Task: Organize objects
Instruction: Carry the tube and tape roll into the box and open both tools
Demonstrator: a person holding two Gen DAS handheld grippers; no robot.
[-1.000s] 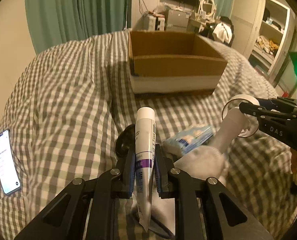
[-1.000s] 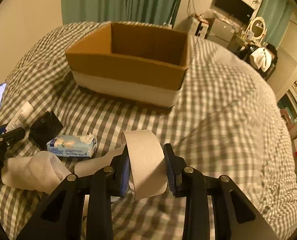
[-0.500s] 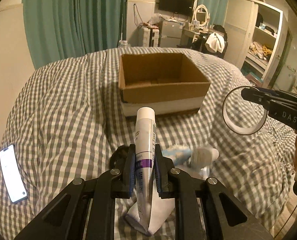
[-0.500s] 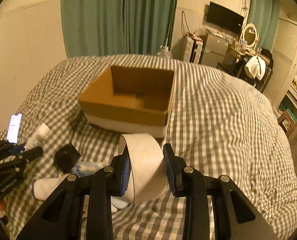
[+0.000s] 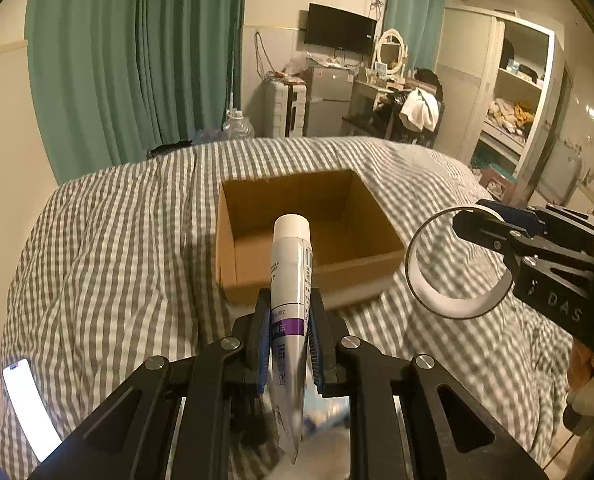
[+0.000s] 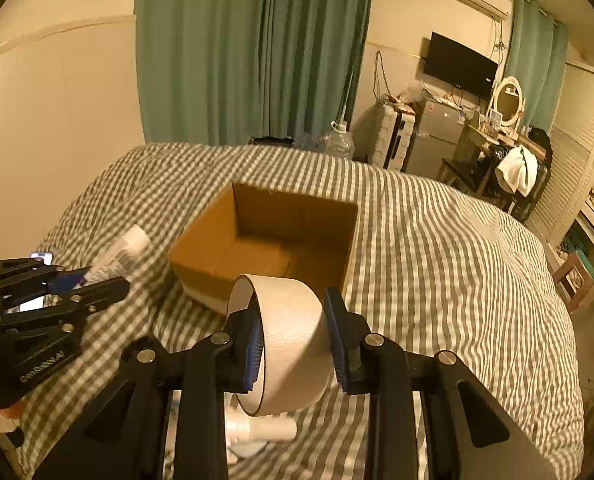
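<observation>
A bed [image 5: 109, 248] under a grey-and-white checked cover filled the bedroom, with green curtains [image 5: 137, 60] behind it and an open cardboard box [image 5: 309, 236] sitting near its middle. The left gripper [image 5: 288, 336] had its fingers pinching a white tube [image 5: 289, 272], cap pointing toward the box, while a lit phone [image 5: 29, 408] lay on the cover at far left. The right gripper [image 6: 293, 340] had its fingers clamped on a roll of white tape [image 6: 289, 336], held above the cover just short of the box's near wall.
</observation>
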